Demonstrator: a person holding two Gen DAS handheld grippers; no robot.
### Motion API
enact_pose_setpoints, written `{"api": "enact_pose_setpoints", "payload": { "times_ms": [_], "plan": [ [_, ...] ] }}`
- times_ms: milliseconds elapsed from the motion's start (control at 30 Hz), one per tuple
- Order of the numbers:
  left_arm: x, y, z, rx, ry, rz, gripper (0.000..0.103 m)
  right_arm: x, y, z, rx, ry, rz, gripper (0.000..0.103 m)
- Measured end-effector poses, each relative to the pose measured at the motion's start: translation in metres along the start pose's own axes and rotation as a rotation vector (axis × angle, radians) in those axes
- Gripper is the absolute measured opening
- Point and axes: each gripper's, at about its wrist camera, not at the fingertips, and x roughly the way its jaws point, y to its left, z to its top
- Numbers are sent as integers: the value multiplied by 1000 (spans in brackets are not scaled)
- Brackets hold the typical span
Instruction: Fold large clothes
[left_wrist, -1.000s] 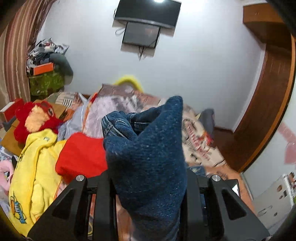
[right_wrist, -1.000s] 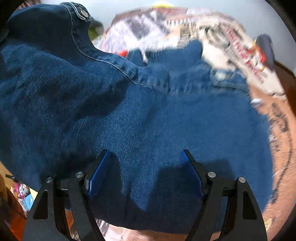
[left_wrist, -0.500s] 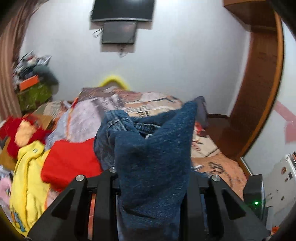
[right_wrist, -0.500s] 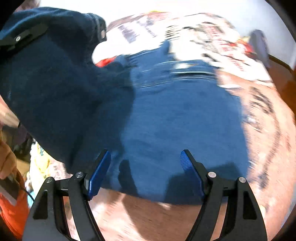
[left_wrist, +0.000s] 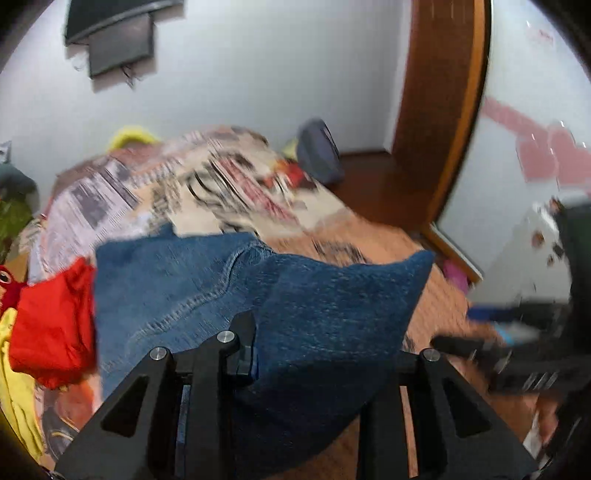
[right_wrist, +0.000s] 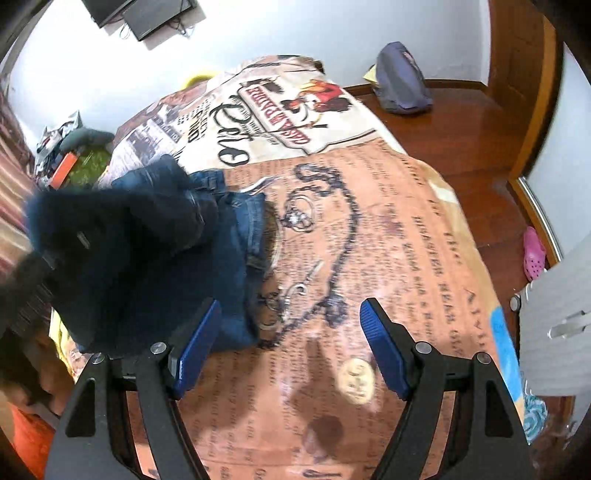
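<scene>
Blue denim jeans (left_wrist: 207, 288) lie bunched on the printed bed cover (left_wrist: 229, 184). My left gripper (left_wrist: 314, 365) is shut on a fold of the jeans, and the cloth drapes over its fingers. In the right wrist view the jeans (right_wrist: 147, 266) sit at the left, partly lifted and dark. My right gripper (right_wrist: 288, 354) is open and empty above the bare bed cover (right_wrist: 406, 258), to the right of the jeans.
A red garment (left_wrist: 55, 325) and a yellow garment (left_wrist: 14, 398) lie left of the jeans. A grey bag (right_wrist: 402, 83) sits on the wooden floor by the far wall. A pink shoe (right_wrist: 533, 254) lies at the right. A wooden door frame (left_wrist: 439, 110) stands at the right.
My left gripper has swung right and lower with the denim fold still in it. My right gripper has pulled off the jeans to the right and now hangs over bare bed cover.
</scene>
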Motion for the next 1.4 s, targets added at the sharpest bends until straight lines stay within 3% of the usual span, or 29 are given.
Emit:
{"api": "enact_pose_setpoints", "payload": {
  "times_ms": [233, 333, 467, 567, 667, 800, 900, 967, 1100, 1167, 1267, 1400],
  "plan": [
    [-5, -10, -12, 35, 100, -60, 36, -11, -6, -2, 25, -12, 47, 75],
    [-17, -5, -11, 36, 133, -49, 48, -16, 1, -1, 14, -21, 67, 75],
    [-44, 13, -7, -46, 112, -138, 59, -17, 17, 2, -4, -23, 118, 75],
    [-64, 25, -2, -64, 79, -160, 69, -11, 32, 6, -9, -11, 161, 75],
    [-86, 45, -1, -76, 13, -87, 71, -2, 50, 8, -25, 7, 177, 75],
    [-100, 74, -6, -80, -10, 6, 78, 3, 65, 11, -51, -2, 154, 75],
    [-95, 98, -21, -82, 7, 109, 82, 3, 65, 16, -31, -4, 167, 75],
    [-82, 114, -34, -94, 66, 143, 82, 2, 65, 19, -20, -7, 169, 75],
    [-48, 129, -65, -119, 190, 129, 82, 1, 66, 23, -11, -15, 176, 75],
    [-36, 128, -79, -138, 214, 104, 82, 1, 68, 24, -6, -10, 194, 75],
    [-33, 122, -87, -137, 186, 100, 82, 8, 73, 24, -12, 5, 201, 75],
    [-33, 124, -86, -152, 180, 92, 82, 40, 78, 18, -27, 93, 178, 76]
  ]
}}
